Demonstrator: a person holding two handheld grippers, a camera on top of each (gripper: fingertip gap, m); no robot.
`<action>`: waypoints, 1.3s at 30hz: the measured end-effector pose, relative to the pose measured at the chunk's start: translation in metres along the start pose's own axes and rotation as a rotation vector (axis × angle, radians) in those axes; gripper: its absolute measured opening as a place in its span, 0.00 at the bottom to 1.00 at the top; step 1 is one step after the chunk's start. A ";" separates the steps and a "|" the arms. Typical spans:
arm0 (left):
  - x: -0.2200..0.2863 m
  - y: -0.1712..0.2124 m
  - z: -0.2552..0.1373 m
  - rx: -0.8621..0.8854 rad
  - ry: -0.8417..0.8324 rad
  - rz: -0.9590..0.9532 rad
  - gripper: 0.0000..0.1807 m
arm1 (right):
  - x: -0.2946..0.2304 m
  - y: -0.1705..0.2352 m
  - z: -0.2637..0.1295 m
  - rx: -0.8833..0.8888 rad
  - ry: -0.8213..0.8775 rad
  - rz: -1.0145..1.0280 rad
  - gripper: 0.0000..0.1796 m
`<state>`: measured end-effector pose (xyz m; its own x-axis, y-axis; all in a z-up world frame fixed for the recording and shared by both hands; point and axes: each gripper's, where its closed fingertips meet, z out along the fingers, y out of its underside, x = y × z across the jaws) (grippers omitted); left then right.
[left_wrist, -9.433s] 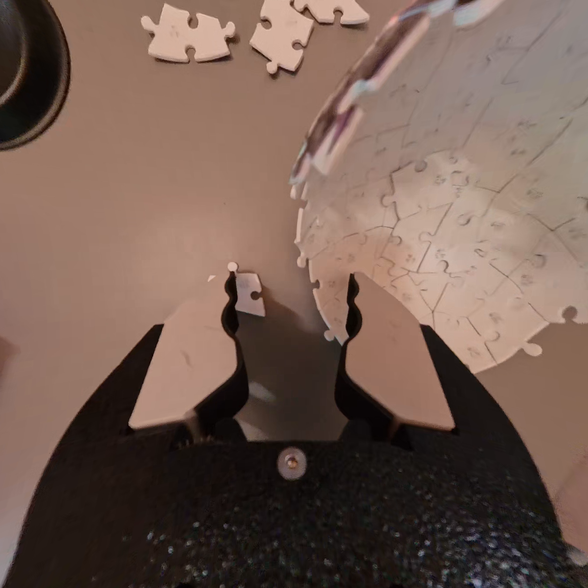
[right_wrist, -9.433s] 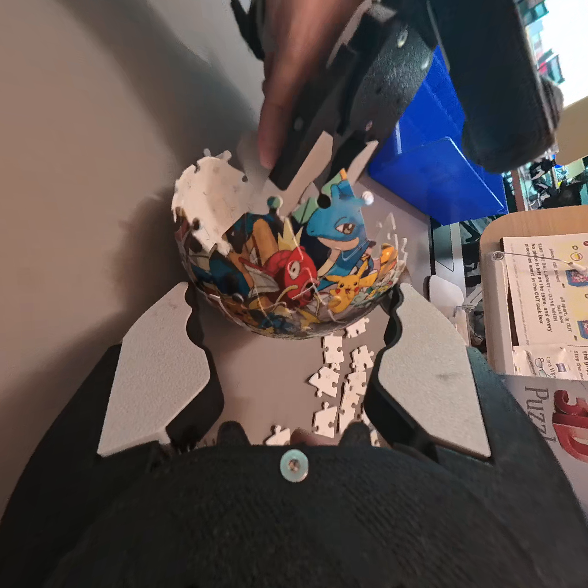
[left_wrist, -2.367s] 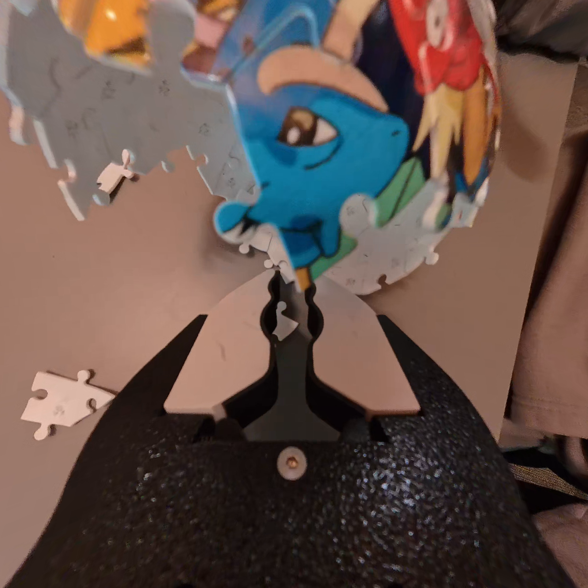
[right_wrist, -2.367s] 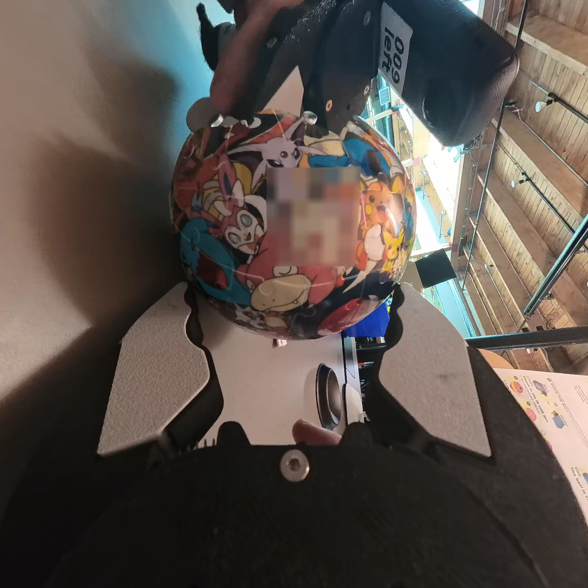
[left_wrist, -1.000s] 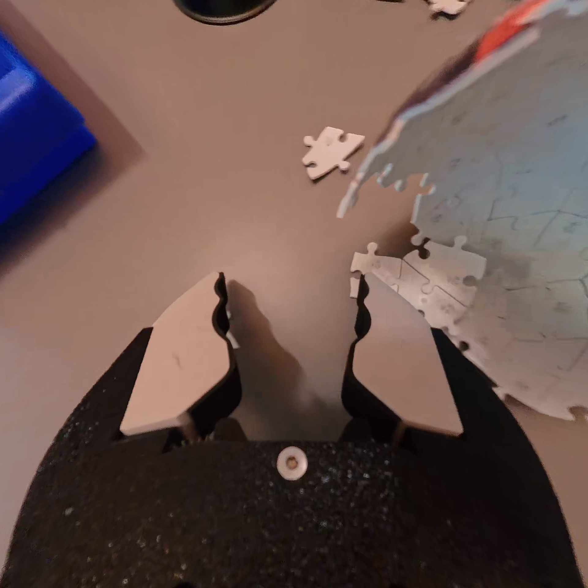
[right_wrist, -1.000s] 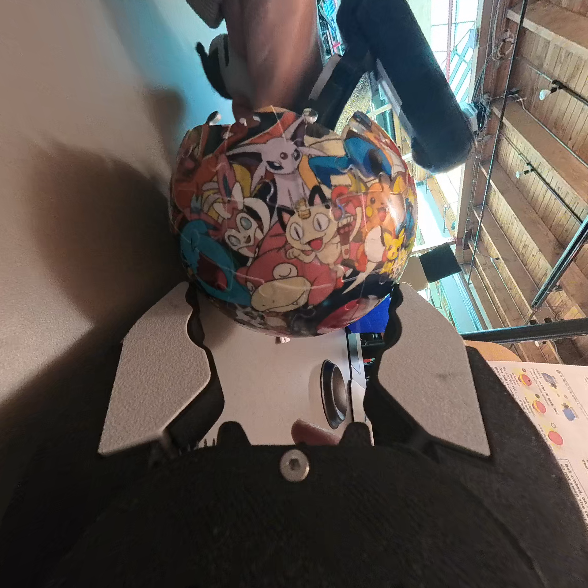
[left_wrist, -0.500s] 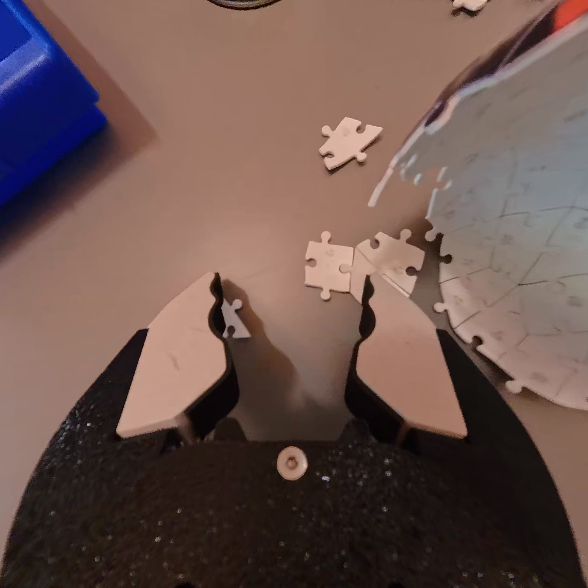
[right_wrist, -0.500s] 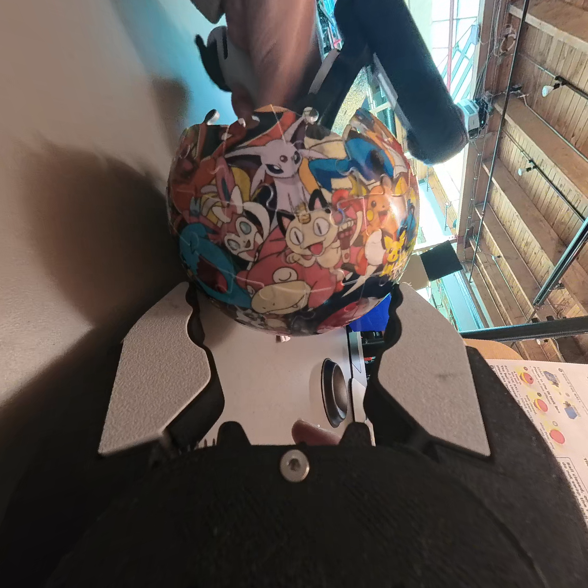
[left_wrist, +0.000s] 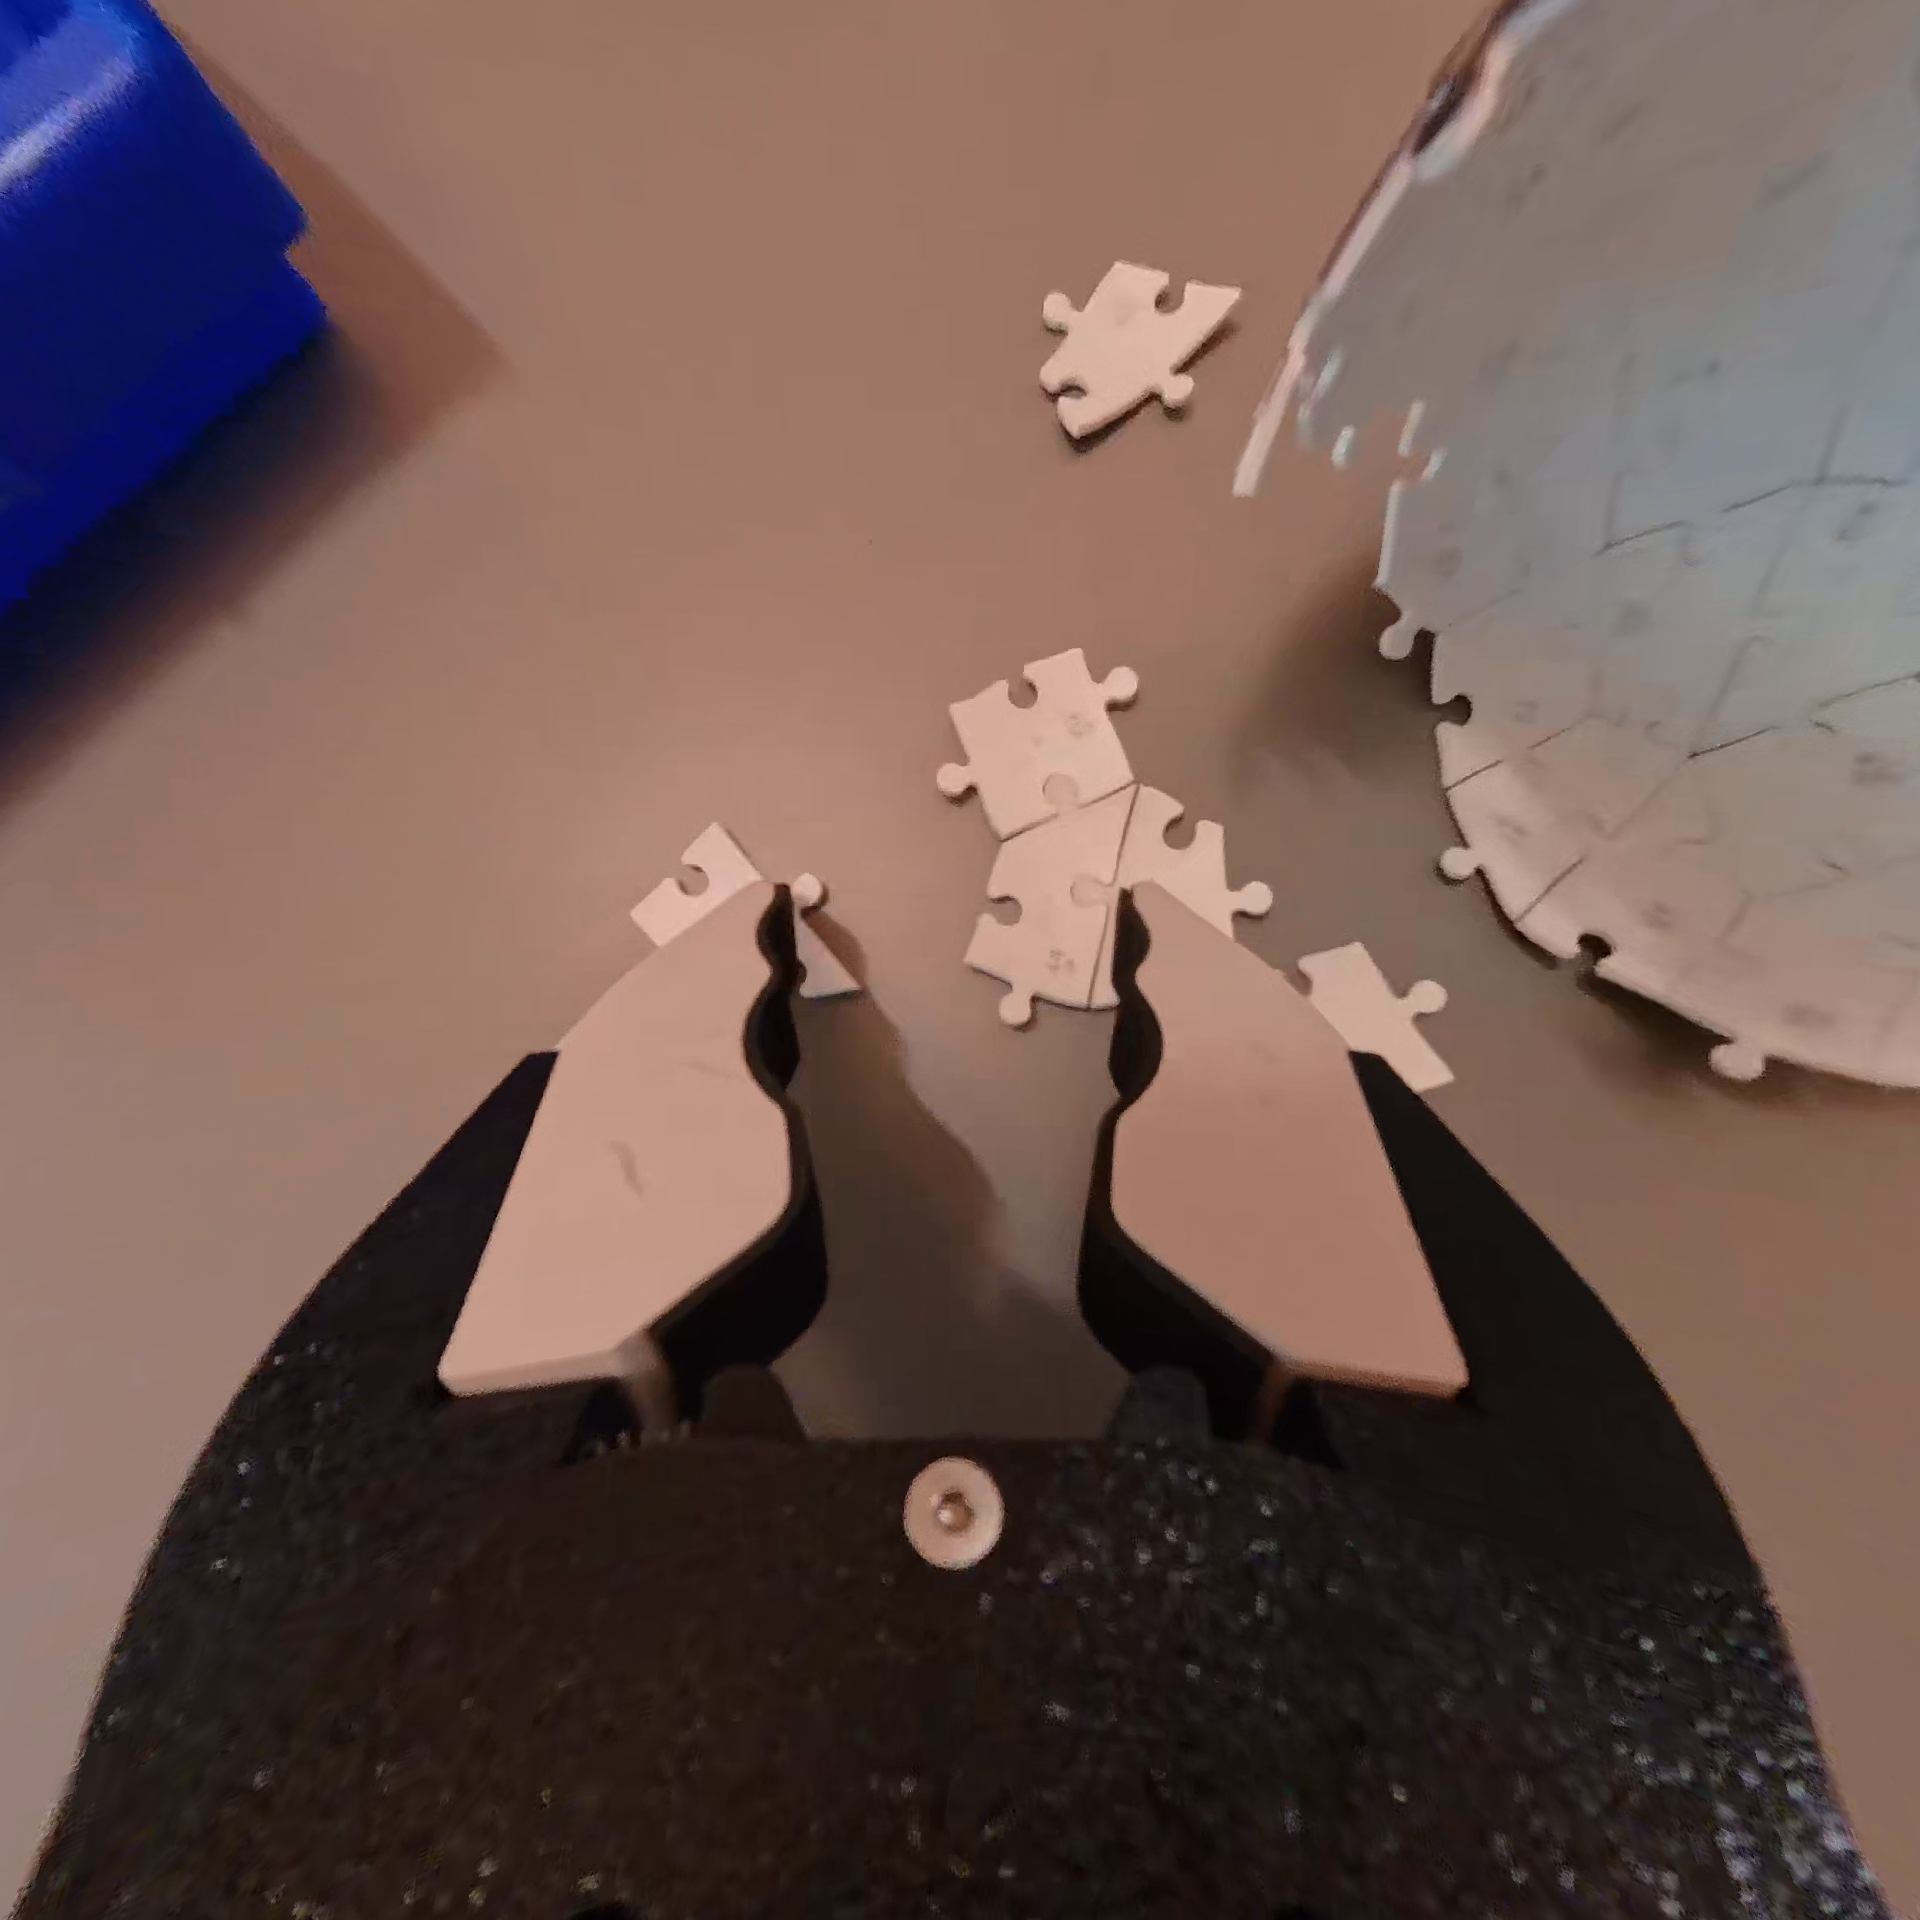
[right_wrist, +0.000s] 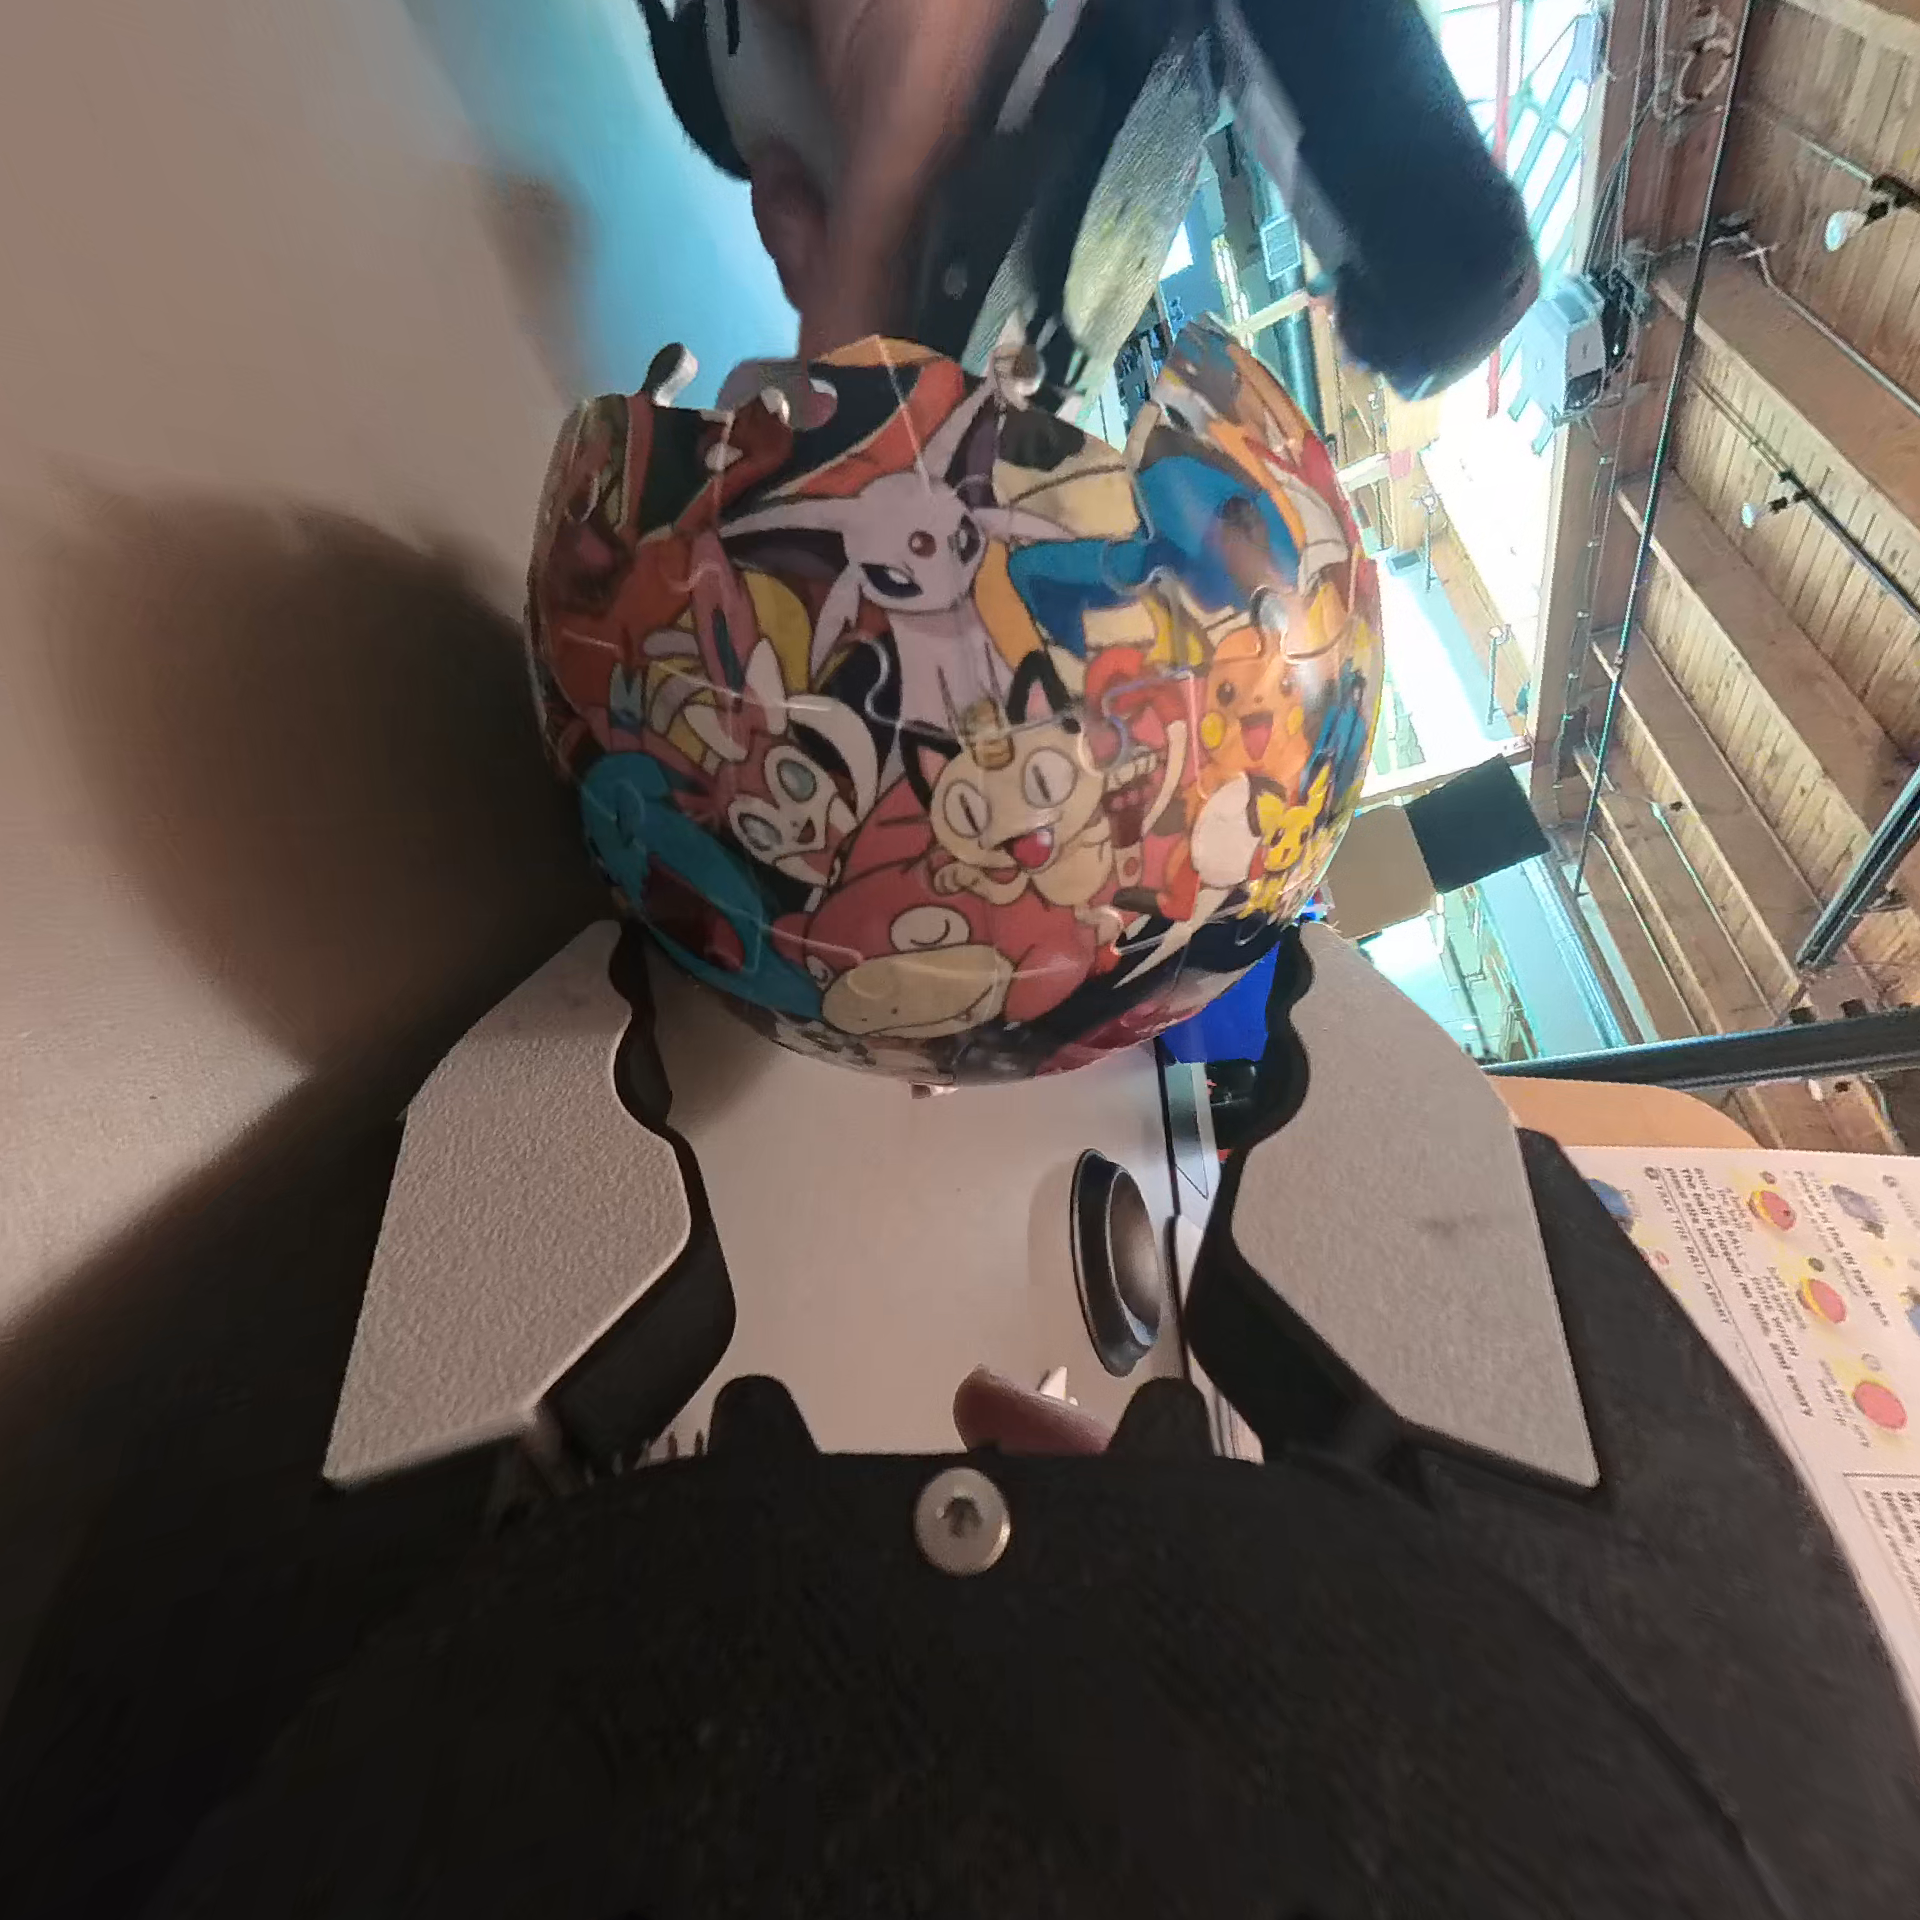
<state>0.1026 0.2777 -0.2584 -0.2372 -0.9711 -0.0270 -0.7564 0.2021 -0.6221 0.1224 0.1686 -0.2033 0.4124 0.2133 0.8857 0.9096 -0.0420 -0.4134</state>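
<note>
My right gripper (right_wrist: 956, 961) is shut on a colourful cartoon puzzle ball (right_wrist: 956, 707), holding it by its lower sides. The ball's far rim is jagged and open. In the left wrist view its white inner shell (left_wrist: 1662, 623) fills the right side. My left gripper (left_wrist: 951, 904) is open and empty, low over the brown table (left_wrist: 623, 520). One loose white piece (left_wrist: 701, 883) lies under its left fingertip. A cluster of joined white pieces (left_wrist: 1049, 831) lies by its right fingertip, with another piece (left_wrist: 1371, 997) beside that finger and one (left_wrist: 1132, 358) farther off.
A blue bin (left_wrist: 104, 312) stands at the far left of the table. In the right wrist view a hand (right_wrist: 862, 156) shows blurred beyond the ball, a black round object (right_wrist: 1117, 1278) sits on the table, and a printed sheet (right_wrist: 1818, 1299) lies at the right.
My left gripper, shut on a piece at the ball's rim 2.4 s ago, has opened and moved off over the table. More loose pieces now lie at its fingertips. The right gripper keeps the ball.
</note>
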 end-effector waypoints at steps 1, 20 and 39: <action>0.001 -0.002 0.001 0.009 0.005 -0.003 0.29 | 0.000 -0.001 0.000 0.002 0.000 0.003 0.62; 0.009 -0.005 0.004 0.000 0.024 -0.016 0.29 | -0.003 -0.001 -0.001 -0.001 0.004 0.019 0.61; -0.001 -0.015 0.007 0.049 -0.060 0.039 0.37 | -0.004 -0.002 -0.001 0.000 0.011 0.021 0.60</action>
<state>0.1184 0.2750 -0.2552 -0.2275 -0.9688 -0.0979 -0.7163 0.2346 -0.6572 0.1189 0.1668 -0.2052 0.4318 0.2019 0.8791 0.9008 -0.0460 -0.4318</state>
